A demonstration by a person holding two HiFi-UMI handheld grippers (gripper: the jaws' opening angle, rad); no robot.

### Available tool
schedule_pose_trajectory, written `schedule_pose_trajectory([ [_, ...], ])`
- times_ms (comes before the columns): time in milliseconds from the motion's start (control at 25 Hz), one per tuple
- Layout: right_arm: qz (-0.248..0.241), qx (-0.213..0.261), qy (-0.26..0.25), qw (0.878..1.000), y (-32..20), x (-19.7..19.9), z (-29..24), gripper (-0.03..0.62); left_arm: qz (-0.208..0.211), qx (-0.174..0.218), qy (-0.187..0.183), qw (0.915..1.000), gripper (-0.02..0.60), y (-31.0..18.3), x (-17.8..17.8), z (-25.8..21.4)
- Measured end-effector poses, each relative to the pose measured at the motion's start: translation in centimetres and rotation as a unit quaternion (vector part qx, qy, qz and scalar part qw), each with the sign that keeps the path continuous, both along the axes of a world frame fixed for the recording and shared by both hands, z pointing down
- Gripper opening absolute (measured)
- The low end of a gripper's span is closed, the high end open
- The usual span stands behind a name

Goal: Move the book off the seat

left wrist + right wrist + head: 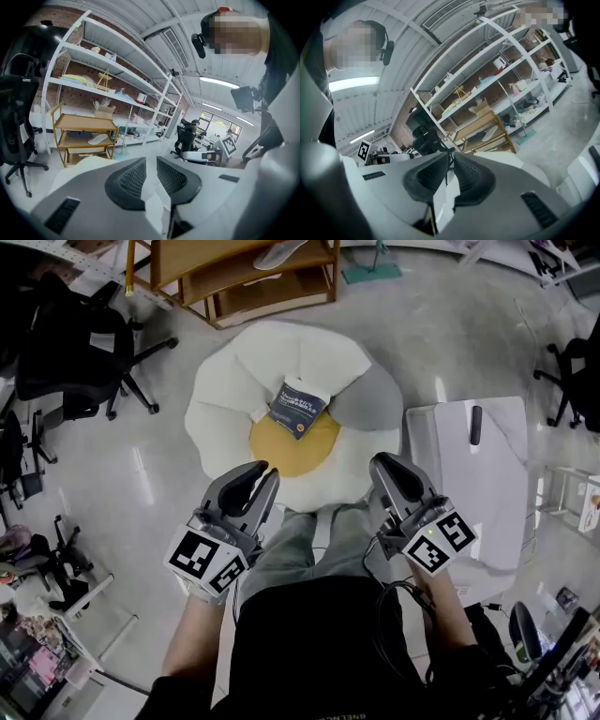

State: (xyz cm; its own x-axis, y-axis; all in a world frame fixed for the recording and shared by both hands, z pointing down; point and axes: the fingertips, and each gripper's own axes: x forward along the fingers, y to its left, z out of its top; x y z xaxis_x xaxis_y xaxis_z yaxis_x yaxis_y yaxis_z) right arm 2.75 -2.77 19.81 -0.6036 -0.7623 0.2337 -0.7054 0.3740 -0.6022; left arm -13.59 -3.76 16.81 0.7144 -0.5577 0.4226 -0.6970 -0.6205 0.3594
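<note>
Head view: dark blue book (298, 408) flat on the flower-shaped seat (225, 399), straddling the far edge of its yellow centre, apart from the left gripper (255, 486) and right gripper (386, 474) held over the seat's near rim. Left gripper view: left gripper (151, 161) parted by a narrow slit, nothing between the jaws, wooden shelf (84, 124) beyond. Right gripper view: right gripper (451, 159) closed together, empty.

Pale floor (150, 474) holds wooden shelf (246, 276) and office chair (75, 352).
</note>
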Motion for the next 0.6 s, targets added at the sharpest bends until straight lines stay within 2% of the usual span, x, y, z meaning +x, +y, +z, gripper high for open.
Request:
schedule_pose_trajectory([
  [280, 0.017, -0.038, -0.001, 0.999, 0.9, -0.8, 6.7, 0.056, 0.006, -0.029, -0.014, 0.9995, 0.077, -0.8, -1.4, 6.9],
  [600, 0.031, -0.086, 0.007, 0.996, 0.7, -1.5, 15.0, 0.128, 0.012, -0.054, -0.025, 0.9982, 0.130, -1.7, -3.1, 15.4],
])
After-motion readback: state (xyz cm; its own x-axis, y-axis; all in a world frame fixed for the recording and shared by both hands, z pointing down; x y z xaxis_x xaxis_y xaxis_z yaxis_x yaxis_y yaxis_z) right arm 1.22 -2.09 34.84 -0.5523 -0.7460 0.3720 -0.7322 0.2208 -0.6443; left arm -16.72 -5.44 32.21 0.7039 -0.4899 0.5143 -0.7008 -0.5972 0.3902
